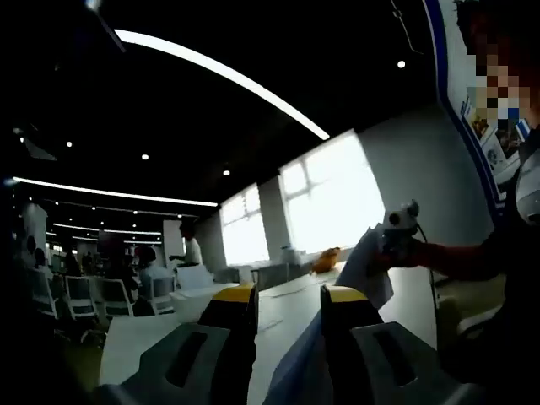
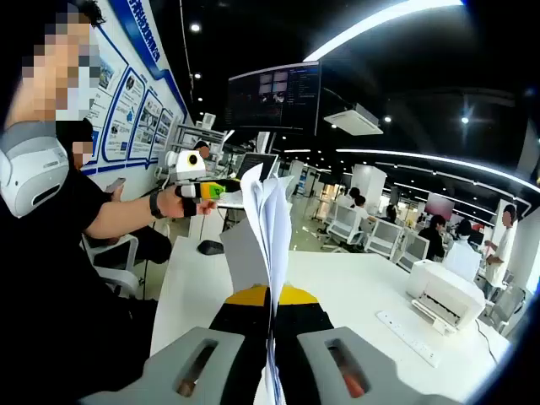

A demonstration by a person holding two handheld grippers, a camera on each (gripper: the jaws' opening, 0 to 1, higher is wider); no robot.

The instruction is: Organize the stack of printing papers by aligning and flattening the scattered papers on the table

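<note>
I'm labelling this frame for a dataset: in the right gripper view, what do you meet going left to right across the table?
Person's hand → left gripper → stack of papers → printer.

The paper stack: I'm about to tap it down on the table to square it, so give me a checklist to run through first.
1. Right claw shut on the paper stack: ok, the sheets run up from between its jaws.
2. Left claw also holding the stack: ok, seen in the right gripper view clamped at the far edge.
3. Sheet edges aligned: not ok, they fan apart at the top.
4. Stack held upright, edge-on: ok.
5. Table under the stack free for tapping: ok, the printer and power strip sit off to one side.
6. Bottom edge of the stack even: cannot tell, hidden by the jaws.
</note>
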